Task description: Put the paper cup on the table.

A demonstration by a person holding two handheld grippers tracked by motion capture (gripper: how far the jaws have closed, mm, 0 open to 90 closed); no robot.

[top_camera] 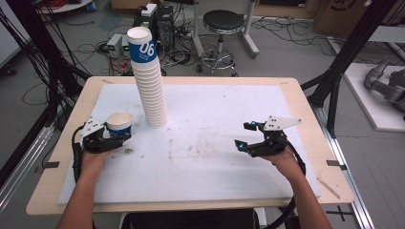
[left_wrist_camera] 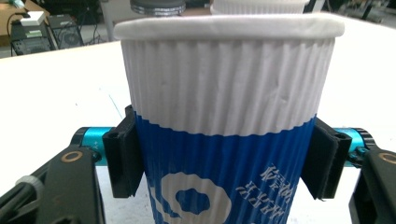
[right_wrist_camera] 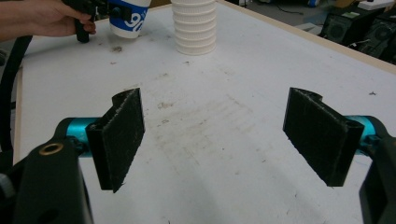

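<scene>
I hold one cup (top_camera: 119, 125) in the left gripper (top_camera: 116, 138). In the left gripper view the two black pads (left_wrist_camera: 122, 156) press on opposite sides of the cup (left_wrist_camera: 229, 126), on its blue lower band just under the white ribbed upper part. The cup stands upright, mouth up. In the high view its inside reads white; I cannot tell whether anything is in it. It sits at the near left of the sheet (top_camera: 215, 157), at or just above the surface; I cannot tell which.

The stack (top_camera: 148, 81) of nested cups stands just to the right of the held cup and farther from me. It leans slightly, its top toward the left. The top cup carries a blue band with white digits. The cups nest mouth up, each inside the one below. In the right gripper view the stack's base (right_wrist_camera: 194, 28) rests on the sheet, apart from the held cup (right_wrist_camera: 127, 17).

The right gripper (top_camera: 244, 136) sits at the near right of the sheet, well apart from both. Its jaws stand wide apart with nothing between them, as the right gripper view shows.

The sheet covers the table (top_camera: 305, 109) and bears brown stains (top_camera: 200, 143) near its centre.
</scene>
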